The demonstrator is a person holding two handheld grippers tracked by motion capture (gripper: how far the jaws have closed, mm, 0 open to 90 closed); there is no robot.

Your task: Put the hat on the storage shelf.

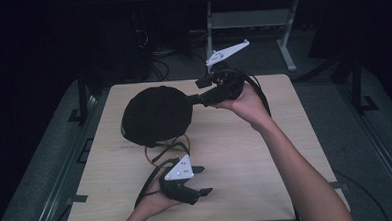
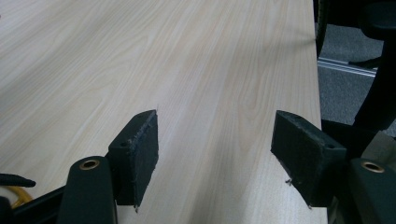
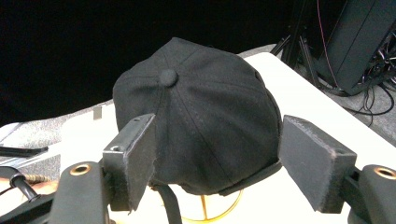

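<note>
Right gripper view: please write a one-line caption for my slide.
Open right gripper faces a black cap resting on a gold wire stand on the light table.

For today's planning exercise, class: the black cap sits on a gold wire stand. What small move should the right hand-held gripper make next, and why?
Probably ease the right hand-held gripper back from the black cap. Its jaws stand open on either side of the crown, pads not pressing, and the cap appears settled on the gold wire stand. The left hand-held gripper hangs open over bare table.

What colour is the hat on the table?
The cap is plain black, seen best in the right gripper view.
</note>
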